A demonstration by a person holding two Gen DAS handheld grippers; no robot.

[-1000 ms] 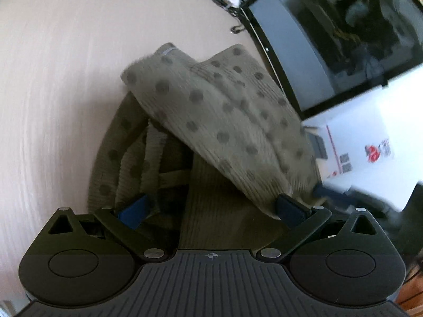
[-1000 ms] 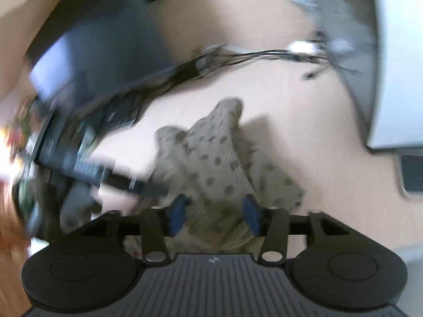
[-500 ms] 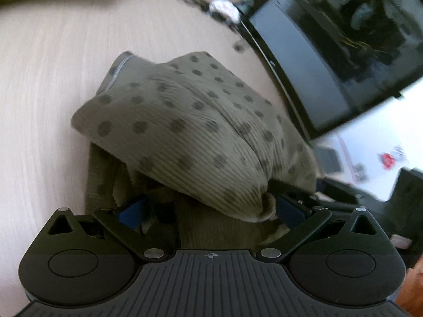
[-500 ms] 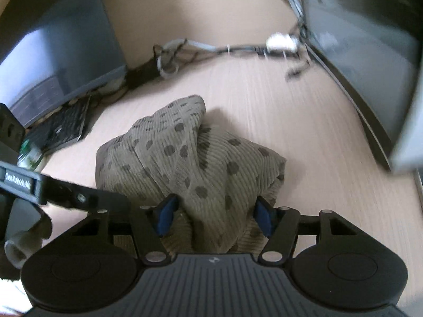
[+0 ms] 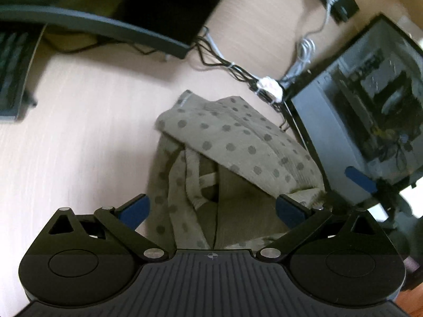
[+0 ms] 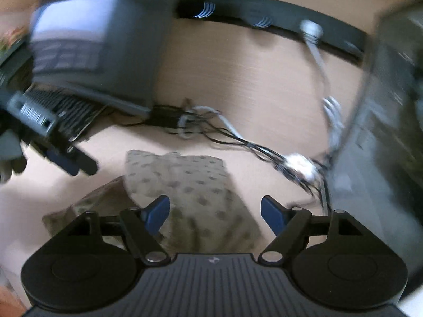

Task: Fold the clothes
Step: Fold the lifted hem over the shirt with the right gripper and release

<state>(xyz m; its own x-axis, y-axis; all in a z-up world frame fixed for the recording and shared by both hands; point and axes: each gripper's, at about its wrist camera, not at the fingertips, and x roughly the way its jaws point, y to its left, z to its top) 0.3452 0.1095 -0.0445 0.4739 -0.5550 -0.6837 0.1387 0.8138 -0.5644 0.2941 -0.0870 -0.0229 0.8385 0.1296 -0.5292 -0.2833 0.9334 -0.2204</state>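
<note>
An olive polka-dot garment (image 5: 232,137) lies bunched on the pale wooden desk, its top layer folded over a ribbed inner side. My left gripper (image 5: 212,208) hovers over its near edge, open wide, with cloth below the gap and neither blue pad pressing on it. In the right wrist view the same garment (image 6: 190,179) lies under my right gripper (image 6: 215,212). Its jaws are opening, the cloth sits between them, and the pads stand clear of it. A blue fingertip of the right gripper (image 5: 361,179) shows beyond the garment's right side. The left gripper's fingertip (image 6: 63,161) shows at the left.
A glass-sided computer case (image 5: 370,111) stands close to the garment's right. A cable bundle (image 5: 238,71) runs along the desk behind it. A black monitor base (image 5: 158,5) and a keyboard (image 5: 13,74) sit at the back left. Bare desk (image 5: 79,145) lies to the left.
The cloth that hung over my left gripper's right finger has dropped off and the garment has settled on the desk. Both grippers have drawn back, and the right jaws have widened.
</note>
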